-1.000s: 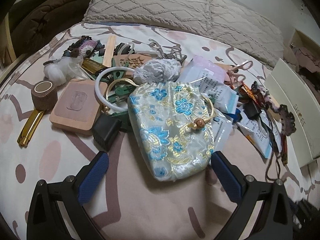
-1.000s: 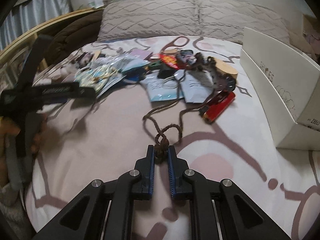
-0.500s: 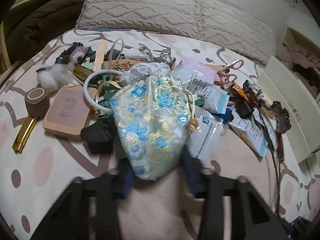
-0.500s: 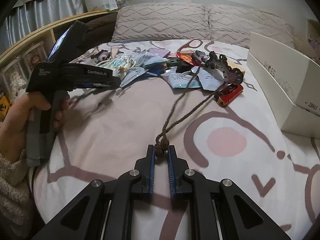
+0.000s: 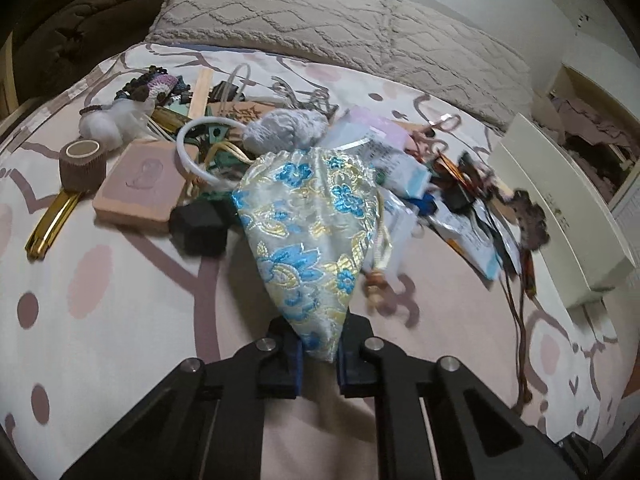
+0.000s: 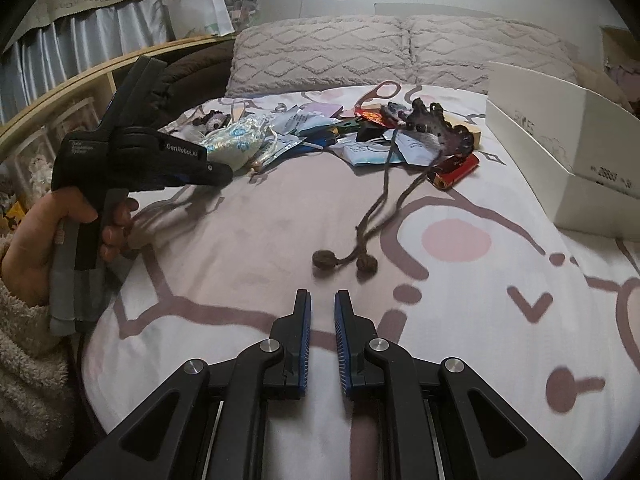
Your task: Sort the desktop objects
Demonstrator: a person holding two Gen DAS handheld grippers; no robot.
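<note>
My left gripper [image 5: 318,354] is shut on the bottom corner of a silver brocade pouch [image 5: 312,232] with blue and gold flowers, lifted off the pile; its beaded drawstring [image 5: 376,276] hangs at the right. The pouch also shows in the right wrist view [image 6: 236,142], with the left gripper's body [image 6: 136,160] held in a hand. My right gripper [image 6: 322,322] is slightly open and empty above the bed. Just ahead lies a brown cord [image 6: 372,224] with two knotted ends [image 6: 344,262], leading back to a dark crocheted piece [image 6: 436,124].
A pile of small items covers the bed: a pink block [image 5: 140,180], tape roll [image 5: 82,164], gold clip [image 5: 52,224], black cube [image 5: 200,224], white ring [image 5: 192,148], paper packets [image 6: 372,148], red case [image 6: 454,170]. A white box [image 6: 560,136] stands right. Pillows [image 6: 360,52] behind.
My left gripper closed on the pouch's bottom corner and lifted it. My right gripper opened a little, dropped the brown cord's knotted end on the bed and drew back.
</note>
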